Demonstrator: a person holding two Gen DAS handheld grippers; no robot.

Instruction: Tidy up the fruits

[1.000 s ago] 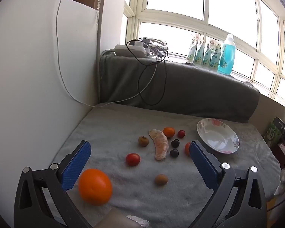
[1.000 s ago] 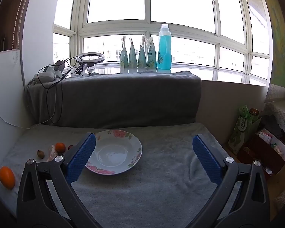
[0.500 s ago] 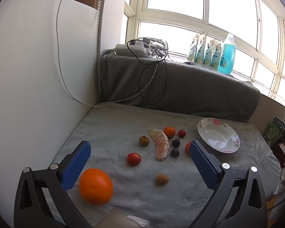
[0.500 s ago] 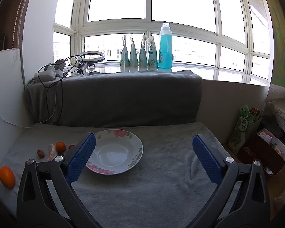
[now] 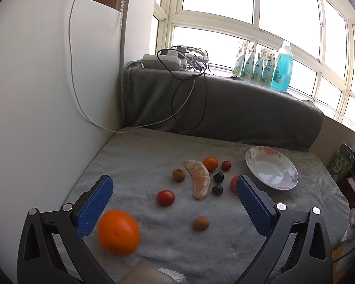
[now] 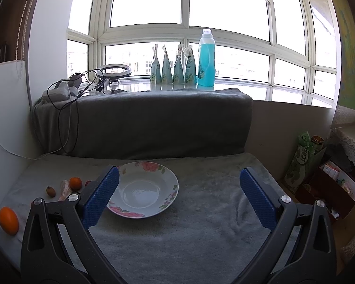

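Fruit lies scattered on a grey towel: a large orange (image 5: pixel 118 232) beside my left gripper's left finger, a red tomato (image 5: pixel 165 197), a brown kiwi (image 5: pixel 201 223), a peeled citrus piece (image 5: pixel 199 181), a small mandarin (image 5: pixel 210 163), two dark plums (image 5: pixel 218 177) and a small brown fruit (image 5: pixel 179 174). The flowered white plate (image 5: pixel 288 184) sits empty at the right. My left gripper (image 5: pixel 174 190) hangs open above the fruit. My right gripper (image 6: pixel 178 188) is open too, hovering over the plate (image 6: pixel 168 198), with the large orange (image 6: pixel 8 220) far left.
A grey blanket-covered backrest (image 6: pixel 153 123) rises behind the towel, with cables and a power strip (image 5: pixel 168 61) on top. A white panel (image 5: pixel 35 94) walls the left side. Bottles (image 6: pixel 206 59) line the windowsill. Boxes and a green pack (image 6: pixel 303 156) stand right of the surface.
Both views have shifted only slightly; the left gripper has crept a little back and up. Nothing was grasped or moved on the towel.
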